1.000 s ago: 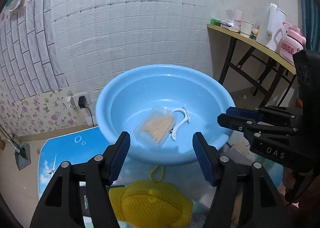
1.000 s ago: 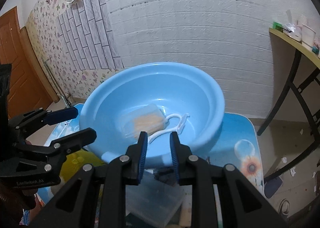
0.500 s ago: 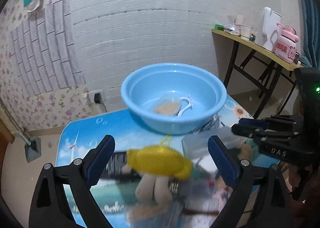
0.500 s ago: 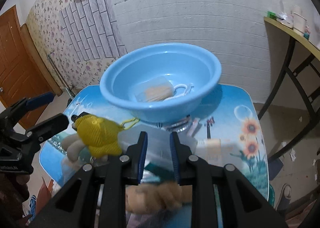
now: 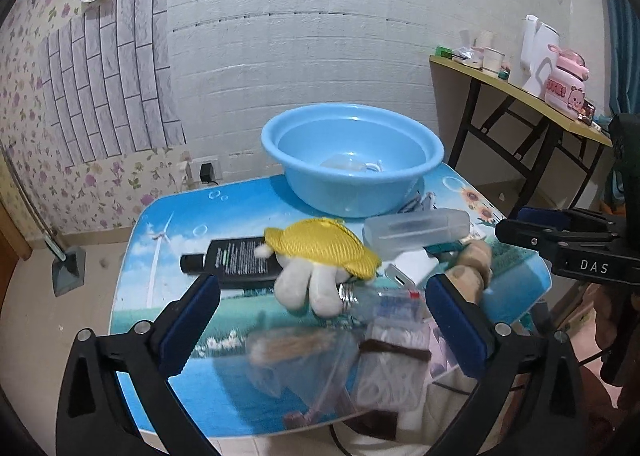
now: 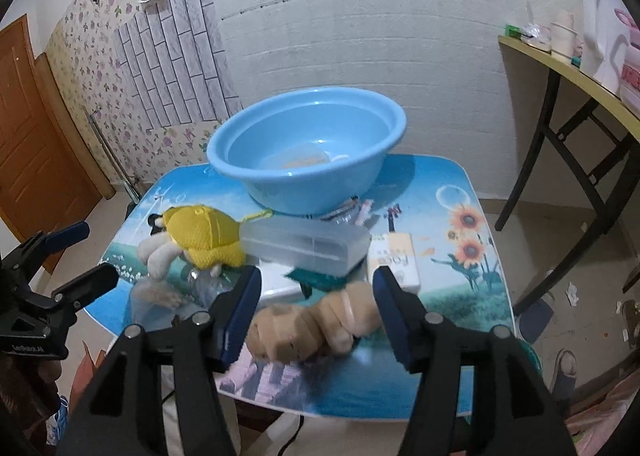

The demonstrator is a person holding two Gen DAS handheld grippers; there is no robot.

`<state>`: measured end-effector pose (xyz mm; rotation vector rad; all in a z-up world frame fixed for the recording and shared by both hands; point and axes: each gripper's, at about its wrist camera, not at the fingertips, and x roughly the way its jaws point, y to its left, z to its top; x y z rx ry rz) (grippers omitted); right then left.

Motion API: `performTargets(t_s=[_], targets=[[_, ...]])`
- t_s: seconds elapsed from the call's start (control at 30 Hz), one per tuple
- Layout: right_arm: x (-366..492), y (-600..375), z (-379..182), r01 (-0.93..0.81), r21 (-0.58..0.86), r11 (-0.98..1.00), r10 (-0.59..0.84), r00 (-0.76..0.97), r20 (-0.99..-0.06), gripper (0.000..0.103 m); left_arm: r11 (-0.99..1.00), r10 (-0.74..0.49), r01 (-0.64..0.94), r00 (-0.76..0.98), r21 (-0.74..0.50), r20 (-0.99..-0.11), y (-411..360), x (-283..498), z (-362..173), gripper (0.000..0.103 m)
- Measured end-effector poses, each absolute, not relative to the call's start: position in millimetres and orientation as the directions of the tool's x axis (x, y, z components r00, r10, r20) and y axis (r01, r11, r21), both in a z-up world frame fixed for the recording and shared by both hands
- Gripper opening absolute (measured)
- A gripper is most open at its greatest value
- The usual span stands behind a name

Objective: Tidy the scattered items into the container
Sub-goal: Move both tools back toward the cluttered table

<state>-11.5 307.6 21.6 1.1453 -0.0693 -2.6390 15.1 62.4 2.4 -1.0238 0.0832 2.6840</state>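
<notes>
Black left tongs (image 5: 318, 326) opening, tilted downward, empty

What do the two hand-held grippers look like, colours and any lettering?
Both are black plastic frames with silver screws and two angled fingers tipped with blue pads. The left hand-held gripper and the right hand-held gripper match in build. White lettering "DAS" marks the right one's side; the left one's side carries small white lettering too blurred to read.

Even, soft indoor light, faint shadows under the basin (image 5: 352, 160); fisheye bends the walls, corners go black, and the nearest clutter smears with blur.
</notes>
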Motion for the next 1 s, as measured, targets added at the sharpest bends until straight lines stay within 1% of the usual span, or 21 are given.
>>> performTargets(t_s=[0.17, 0.33, 0.5, 0.53, 0.6, 0.63, 0.73, 0.87, 1.0], targets=[[-2.7, 315.2, 10.7, 0.203, 0.158, -0.966, -0.252, -0.630, -0.734, 0.058, -0.953, 0.270, -0.293, -0.705, -0.078, -0.656, 60.3, 28.6, -10.4, 0.103], [6.3, 315.5, -2.1, 0.208, 0.140, -0.968, -0.240, -0.608, -0.757, 0.058, -0.947, 0.288, -0.302, -0.663, -0.106, -0.691, 59.9, 34.2, -30.2, 0.103], [5.7, 311.3, -14.0, 0.211, 0.149, -0.966, -0.246, -0.579, -0.777, 0.058, -0.937, 0.315, -0.326, -0.635, -0.126, -0.705, 65.7, 36.7, -40.8, 0.103], [5.5, 309.6, -15.2, 0.212, 0.146, -0.966, -0.244, -0.578, -0.779, 0.059, -0.937, 0.311, -0.329, -0.634, -0.117, -0.708, 66.5, 36.8, -42.3, 0.103], [4.4, 306.9, -17.4, 0.216, 0.144, -0.966, -0.244, -0.574, -0.781, 0.069, -0.937, 0.307, -0.333, -0.631, -0.108, -0.712, 66.9, 37.3, -45.8, 0.103], [4.3, 305.1, -18.3, 0.223, 0.148, -0.964, -0.252, -0.572, -0.781, 0.071, -0.934, 0.314, -0.338, -0.626, -0.115, -0.713, 65.5, 37.4, -47.4, 0.103], [3.7, 303.1, -20.4, 0.233, 0.157, -0.960, -0.265, -0.566, -0.781, 0.072, -0.921, 0.355, -0.357, -0.596, -0.158, -0.720, 63.5, 38.8, -56.1, 0.103], [2.5, 300.3, -24.1, 0.235, 0.158, -0.959, -0.266, -0.557, -0.787, 0.072, -0.929, 0.325, -0.347, -0.594, -0.130, -0.736, 61.1, 40.3, -65.6, 0.103], [-0.3, 299.7, -28.0, 0.229, 0.167, -0.959, -0.269, -0.547, -0.793, 0.072, -0.925, 0.351, -0.336, -0.586, -0.176, -0.730, 53.9, 39.2, -67.1, 0.103]])
